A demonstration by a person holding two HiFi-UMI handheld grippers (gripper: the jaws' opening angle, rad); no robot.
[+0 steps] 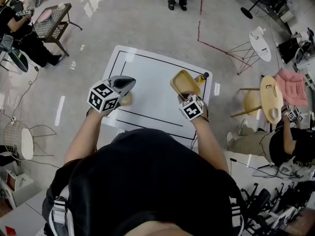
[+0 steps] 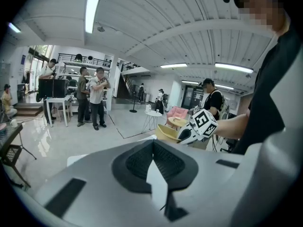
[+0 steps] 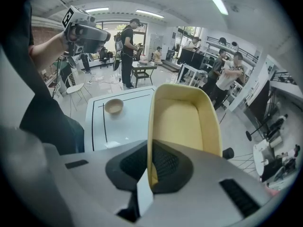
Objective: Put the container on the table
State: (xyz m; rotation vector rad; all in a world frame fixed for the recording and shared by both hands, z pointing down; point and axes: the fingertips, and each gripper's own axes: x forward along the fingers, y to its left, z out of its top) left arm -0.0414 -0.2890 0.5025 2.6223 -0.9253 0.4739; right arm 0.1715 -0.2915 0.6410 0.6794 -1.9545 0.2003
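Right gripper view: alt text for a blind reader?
The right gripper clamps a yellow container by its rim above a white table. A bowl sits on the table at left; the left gripper hovers upper left.

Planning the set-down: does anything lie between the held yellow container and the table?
Nothing visible does. The right gripper holds the container over bare table; the small bowl sits well aside, by the left gripper.

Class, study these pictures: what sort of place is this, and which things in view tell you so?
Probably an open-plan lab or studio, not a home: a white table marked with black lines, a seated person holding another marker cube, and ceiling strip lights.
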